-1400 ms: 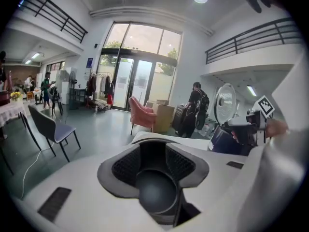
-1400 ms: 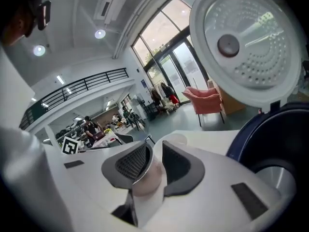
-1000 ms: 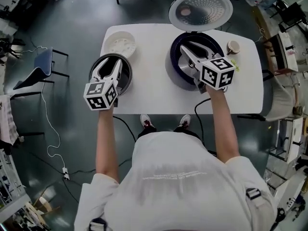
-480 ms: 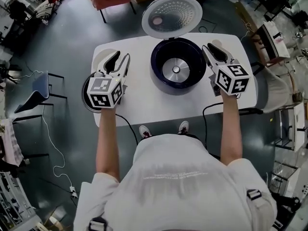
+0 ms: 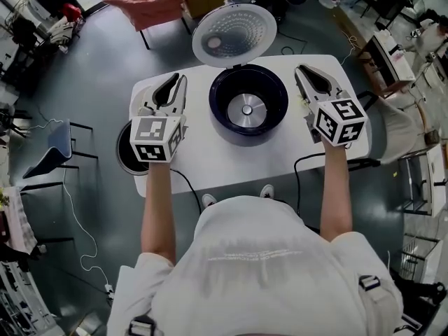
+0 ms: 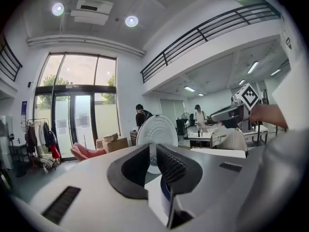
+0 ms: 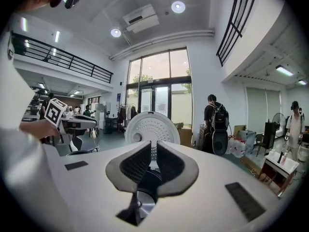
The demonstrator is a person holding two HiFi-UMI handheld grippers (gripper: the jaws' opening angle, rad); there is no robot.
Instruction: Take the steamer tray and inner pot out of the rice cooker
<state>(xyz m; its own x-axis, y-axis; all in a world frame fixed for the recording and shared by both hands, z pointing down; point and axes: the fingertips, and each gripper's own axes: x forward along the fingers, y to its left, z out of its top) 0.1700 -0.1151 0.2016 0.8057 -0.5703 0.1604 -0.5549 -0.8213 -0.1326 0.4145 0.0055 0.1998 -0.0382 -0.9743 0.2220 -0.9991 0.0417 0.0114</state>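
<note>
Your cooker [image 5: 218, 115] sits mid-surface [image 5: 210, 161] with its lid [image 5: 234, 35] tipped open on the far side. The well is bare down to the heating plate [image 5: 246, 109], so I judge there's nothing left in it to lift.

You hold the left hand-held gripper [image 5: 178, 80] just left of the cooker and the right hand-held gripper [image 5: 306, 69] just right of it. Both are clear of the rim and point away from you, roughly level, with the cooker between them. Both pairs of jaws have just been closing. Each now shows only a sliver of gap with nothing in it, and through that gap each gripper view looks at the lid.

The pot [image 5: 126, 152] stands at the left edge of the surface, on your side of the left gripper's jaws and partly hidden under its marker cube. It lies behind and below that gripper's tips, not ahead of them, and your left hand is much the nearer. The pot is round, so its rim has no preferred side. To take it again you'd have to draw the left gripper back toward you and tip it down.

The steamer tray I can't pick out for certain. It may lie hidden beneath your left gripper.
</note>
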